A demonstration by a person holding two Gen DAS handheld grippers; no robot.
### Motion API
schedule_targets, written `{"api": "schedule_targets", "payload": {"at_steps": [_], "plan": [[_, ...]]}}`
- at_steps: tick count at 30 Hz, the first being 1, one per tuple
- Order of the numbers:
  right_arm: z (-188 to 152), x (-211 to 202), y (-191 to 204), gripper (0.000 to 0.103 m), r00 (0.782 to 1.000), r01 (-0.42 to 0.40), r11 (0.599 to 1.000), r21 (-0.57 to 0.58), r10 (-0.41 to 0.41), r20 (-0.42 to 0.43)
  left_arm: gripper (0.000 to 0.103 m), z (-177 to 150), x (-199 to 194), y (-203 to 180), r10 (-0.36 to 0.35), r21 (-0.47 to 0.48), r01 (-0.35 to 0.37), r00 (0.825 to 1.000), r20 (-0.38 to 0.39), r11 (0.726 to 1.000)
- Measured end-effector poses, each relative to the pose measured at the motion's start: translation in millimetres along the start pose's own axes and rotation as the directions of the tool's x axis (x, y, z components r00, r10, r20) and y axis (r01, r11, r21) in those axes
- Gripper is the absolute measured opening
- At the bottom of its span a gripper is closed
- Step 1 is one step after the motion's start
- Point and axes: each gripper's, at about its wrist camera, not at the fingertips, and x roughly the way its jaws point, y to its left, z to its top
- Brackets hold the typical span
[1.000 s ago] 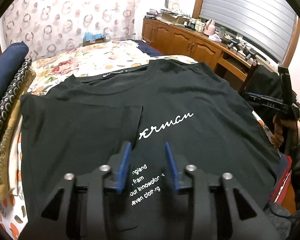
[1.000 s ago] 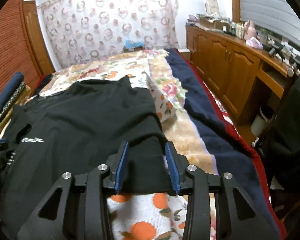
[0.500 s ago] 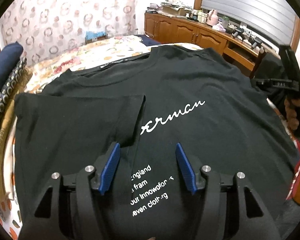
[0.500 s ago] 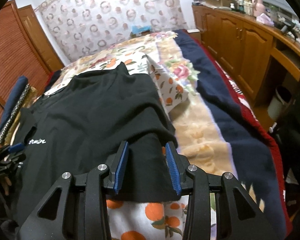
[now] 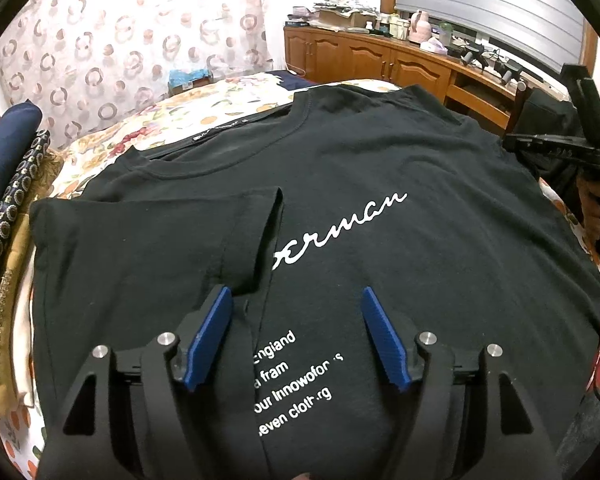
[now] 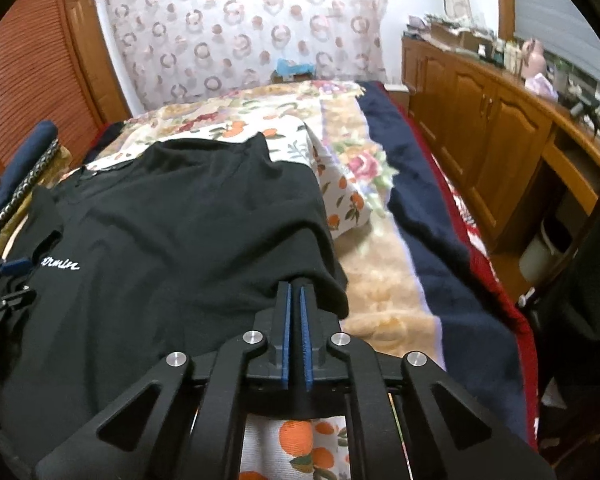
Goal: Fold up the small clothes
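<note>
Black tee (image 5: 380, 168) is lying flat on the bed (image 6: 384, 280), one sleeve folded in. Left gripper (image 5: 296, 300) is opening above the print, pinching nothing. Right gripper (image 6: 294, 292) is clamping the tee's right edge.

— What sort of place am I working in?
— A home bedroom: I see a bed (image 6: 384, 264) with a floral cover, a patterned curtain (image 6: 240, 24), wooden cabinets (image 6: 480, 120) cluttered with bottles, and a louvred wardrobe door (image 6: 24, 92).
</note>
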Motion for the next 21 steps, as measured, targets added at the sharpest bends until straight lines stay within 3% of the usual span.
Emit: {"api": "schedule_targets", "payload": {"at_steps": [11, 21], "plan": [[32.2, -26.4, 31.0, 0.000, 0.989, -0.047, 0.997, -0.066, 0.056, 0.136, 0.070, 0.2, 0.6, 0.3, 0.011, -0.008, -0.011, 1.000, 0.000, 1.000], [34.8, -21.2, 30.6, 0.000, 0.991, -0.029, 0.997, -0.067, 0.037, 0.126, 0.070, 4.4, 0.9, -0.7, 0.020, -0.050, -0.019, 1.000, 0.014, 0.999]]}}
